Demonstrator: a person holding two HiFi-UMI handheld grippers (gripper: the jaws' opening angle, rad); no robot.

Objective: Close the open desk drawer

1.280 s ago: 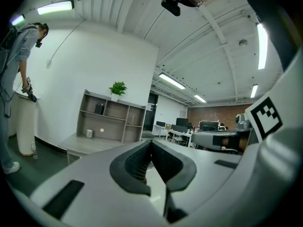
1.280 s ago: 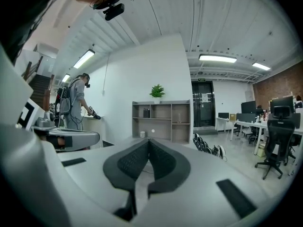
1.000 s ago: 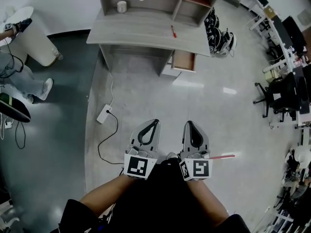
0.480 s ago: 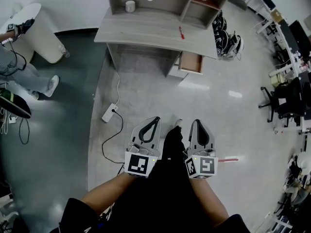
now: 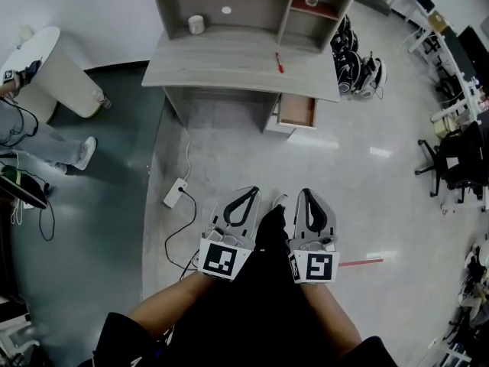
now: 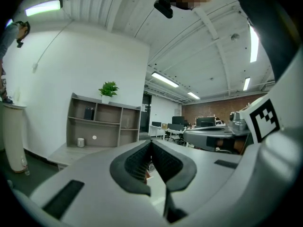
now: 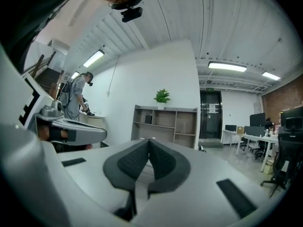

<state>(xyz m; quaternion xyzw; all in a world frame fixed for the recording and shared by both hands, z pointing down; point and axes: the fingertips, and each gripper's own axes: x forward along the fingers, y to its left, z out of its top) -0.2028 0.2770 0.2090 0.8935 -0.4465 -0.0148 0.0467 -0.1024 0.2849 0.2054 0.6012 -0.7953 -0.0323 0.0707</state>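
Drawer (image 5: 296, 111): left open, pulled out under the right end of the desk (image 5: 229, 63), well apart from both grippers.
Left gripper (image 5: 246, 199): jaws pressed together, nothing held, pointed level towards the desk.
Right gripper (image 5: 309, 202): jaws pressed together, nothing held, carried just beside the left.
Change: desk and drawer were seen somewhat nearer than a second earlier; both grippers were carried forward together.
Meaning: approach judged under way; drawer not yet reached, closing push not begun.

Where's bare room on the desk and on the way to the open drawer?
Desktop: bare between white cup and red pen. Floor before the open drawer: bare, clear path. Crowded: power strip and cable at left, bags at right.
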